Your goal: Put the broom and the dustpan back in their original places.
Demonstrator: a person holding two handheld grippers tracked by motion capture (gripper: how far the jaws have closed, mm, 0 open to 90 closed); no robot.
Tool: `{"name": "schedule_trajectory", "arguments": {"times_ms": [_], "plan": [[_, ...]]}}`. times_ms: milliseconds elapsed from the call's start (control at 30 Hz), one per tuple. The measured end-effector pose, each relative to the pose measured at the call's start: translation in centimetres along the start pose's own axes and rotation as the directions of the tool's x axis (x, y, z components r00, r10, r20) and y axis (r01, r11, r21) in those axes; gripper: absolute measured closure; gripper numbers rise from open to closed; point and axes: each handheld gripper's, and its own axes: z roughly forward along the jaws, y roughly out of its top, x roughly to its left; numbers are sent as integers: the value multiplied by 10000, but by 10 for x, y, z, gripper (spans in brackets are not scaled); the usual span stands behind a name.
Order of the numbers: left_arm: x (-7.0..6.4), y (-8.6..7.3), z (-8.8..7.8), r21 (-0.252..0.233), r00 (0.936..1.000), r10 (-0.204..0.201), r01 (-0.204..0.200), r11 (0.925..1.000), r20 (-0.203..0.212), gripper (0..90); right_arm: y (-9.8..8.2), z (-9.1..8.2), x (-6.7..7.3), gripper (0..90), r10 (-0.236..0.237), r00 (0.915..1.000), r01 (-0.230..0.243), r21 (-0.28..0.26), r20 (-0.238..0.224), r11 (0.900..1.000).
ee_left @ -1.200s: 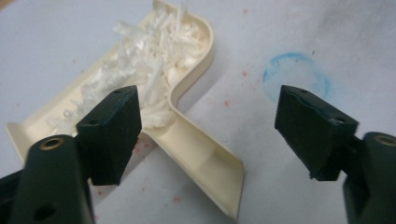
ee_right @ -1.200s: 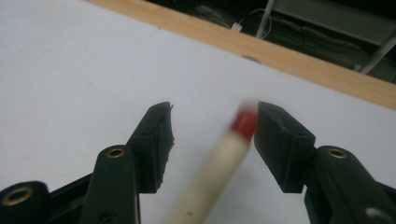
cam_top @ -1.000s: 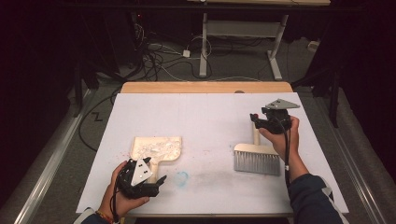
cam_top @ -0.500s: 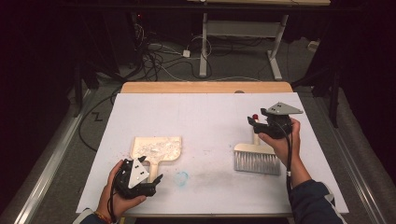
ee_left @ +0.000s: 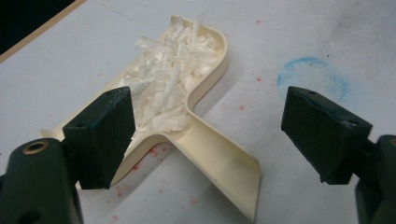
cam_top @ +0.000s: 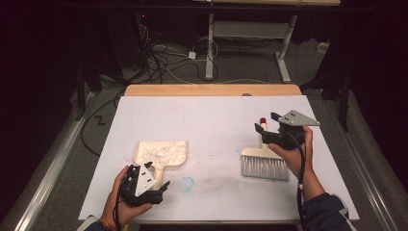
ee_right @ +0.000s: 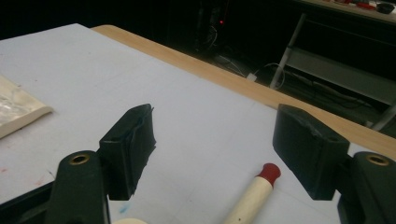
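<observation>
At the near edge of the white table sheet [cam_top: 207, 120], the left gripper [cam_top: 153, 188] sits in the person's left hand with its jaws spread wide and nothing pressed between them; they have just been opening a little further. In the left gripper view the cream dustpan [ee_left: 187, 121] lies flat on the sheet just ahead of those jaws, its handle reaching back toward the gap between them without touching either pad, and its pan is heaped with white shredded scraps [ee_left: 163, 84]. A faint blue ring [ee_left: 312, 77] is drawn on the sheet to the right of the dustpan, and small red specks dot the surface around it. Farther across the table, on the person's right, the brush [cam_top: 263, 161] lies on the sheet with its grey bristles toward the person and its cream handle, tipped in red, pointing away. The right gripper [cam_top: 263, 130] hovers just above that handle; its jaws have just been opening and stand apart, and in the right gripper view the red-tipped handle lies on the sheet below the gap, free of both pads. Beyond the sheet runs the table's bare wooden edge [cam_top: 211, 90], then dark floor with cables [cam_top: 173, 57].
</observation>
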Motion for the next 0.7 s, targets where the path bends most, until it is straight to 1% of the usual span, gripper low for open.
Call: {"name": "schedule_trajectory", "arguments": {"times_ms": [67,167,267,333,433,500,700], "plan": [[0,-1,0,-25,10000,-43,43,10000,-4,168,1,-2,3,253,-160,9996,161,-37,232,9999],[-1,-1,1,-10,10000,2,-2,10000,47,168,1,-8,7,238,-196,9994,203,-246,292,9995],[-2,-1,1,-13,10000,20,-20,10000,63,168,2,-14,9,218,-401,9988,410,-310,269,9987],[-2,-1,1,-36,10000,28,-28,10000,23,168,2,-19,11,212,-381,9992,386,-396,122,9985],[-2,-2,0,-64,10000,23,-23,10000,61,168,1,-25,13,210,-445,9989,452,-404,177,9982],[-2,-2,0,-43,10000,23,-23,10000,77,168,1,-30,15,212,-574,9982,581,-397,182,9975],[-2,-2,0,-29,9999,39,-39,10000,102,168,0,-44,20,211,-732,9973,729,-527,-37,9959]]}}
